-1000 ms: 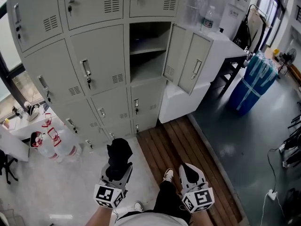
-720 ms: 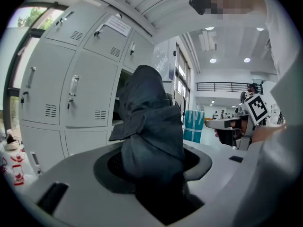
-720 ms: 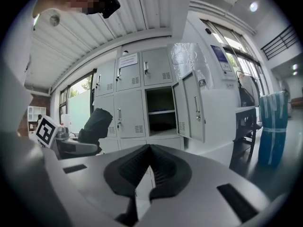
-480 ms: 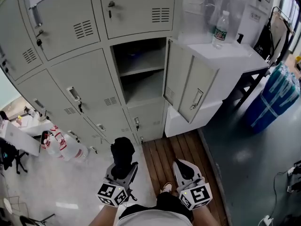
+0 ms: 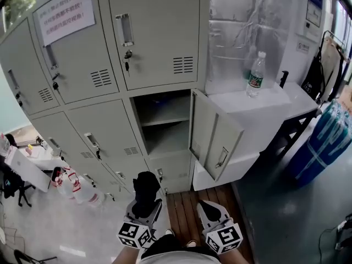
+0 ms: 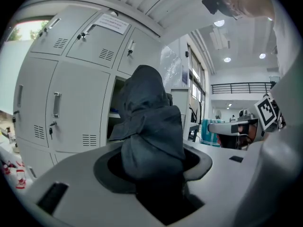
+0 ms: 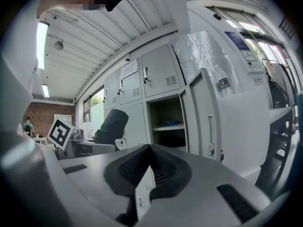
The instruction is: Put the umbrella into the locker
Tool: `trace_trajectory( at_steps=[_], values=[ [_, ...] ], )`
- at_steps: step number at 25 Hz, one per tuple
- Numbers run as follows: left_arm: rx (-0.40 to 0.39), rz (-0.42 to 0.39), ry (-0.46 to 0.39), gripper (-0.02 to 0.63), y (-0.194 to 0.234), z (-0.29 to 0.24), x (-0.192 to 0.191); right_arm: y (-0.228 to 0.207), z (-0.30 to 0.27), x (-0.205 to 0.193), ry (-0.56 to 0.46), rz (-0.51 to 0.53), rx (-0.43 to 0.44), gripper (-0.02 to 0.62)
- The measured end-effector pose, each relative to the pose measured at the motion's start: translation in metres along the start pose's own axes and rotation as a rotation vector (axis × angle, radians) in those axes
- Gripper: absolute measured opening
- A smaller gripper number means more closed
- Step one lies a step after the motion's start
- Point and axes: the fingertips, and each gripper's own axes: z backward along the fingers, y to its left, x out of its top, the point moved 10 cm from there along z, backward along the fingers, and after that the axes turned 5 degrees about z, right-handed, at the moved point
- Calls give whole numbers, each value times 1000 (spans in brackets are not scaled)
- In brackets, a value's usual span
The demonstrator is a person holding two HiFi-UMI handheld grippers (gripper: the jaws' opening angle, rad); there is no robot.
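Umbrella [image 5: 144, 187] points at the grey locker [image 5: 165, 122], whose open compartment has its door [image 5: 215, 142] swung out to the right. It is held in the air before the bank, lower in the head view than that opening and well short of it. Its long axis runs along the left claw [image 5: 144, 207], which pinches it. It is a dark, crumpled cloth bundle, and which end leads is hard to tell. The right claw [image 5: 212, 216], beside it, is pressed together with nothing between.

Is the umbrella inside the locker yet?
Not yet. The locker door already stands open. The left gripper holds the folded black umbrella, short of the open locker. The right gripper is empty, jaws together. To do: put the umbrella on a shelf inside.
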Motion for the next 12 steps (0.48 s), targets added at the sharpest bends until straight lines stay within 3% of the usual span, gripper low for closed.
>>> trace_trajectory(
  at_steps=[12],
  values=[
    [28, -23, -24, 244, 36, -70, 25, -48, -77, 39, -9, 102, 45, 17]
  ],
)
